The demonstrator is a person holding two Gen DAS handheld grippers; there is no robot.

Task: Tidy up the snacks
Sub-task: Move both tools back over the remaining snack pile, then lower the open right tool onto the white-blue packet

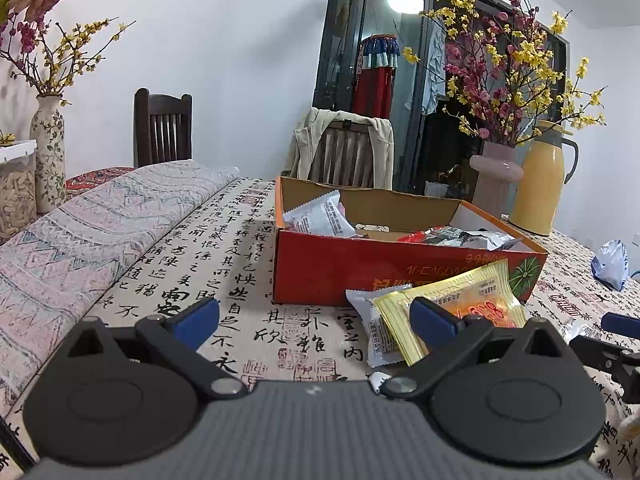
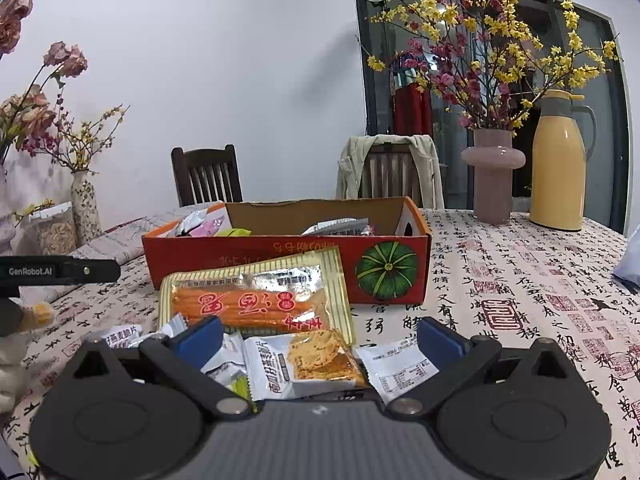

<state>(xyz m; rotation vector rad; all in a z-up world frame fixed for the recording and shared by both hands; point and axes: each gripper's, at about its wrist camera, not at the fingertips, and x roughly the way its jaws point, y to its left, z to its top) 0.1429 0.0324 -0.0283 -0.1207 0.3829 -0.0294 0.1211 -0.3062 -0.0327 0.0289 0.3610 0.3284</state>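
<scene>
Loose snack packets are lying on the tabletop just in front of the red cardboard box, which is already holding several wrappers. The right tongs are hovering with their blue pads spread wide, nothing between them, over a white cracker packet; the large yellow-edged packet of orange sticks is leaning against the box wall just beyond. The left tongs are likewise gaping and empty, sitting to the left of the same pile, with the yellow packet beside the right pad. These packets are looking light, thin and crinkly, their foil probably slippery, and the crackers inside are likely breaking under a hard squeeze. Pinching the flat crimped seam at a packet's end is seeming safest, since the puffy middle may be squirming out of the pads.
</scene>
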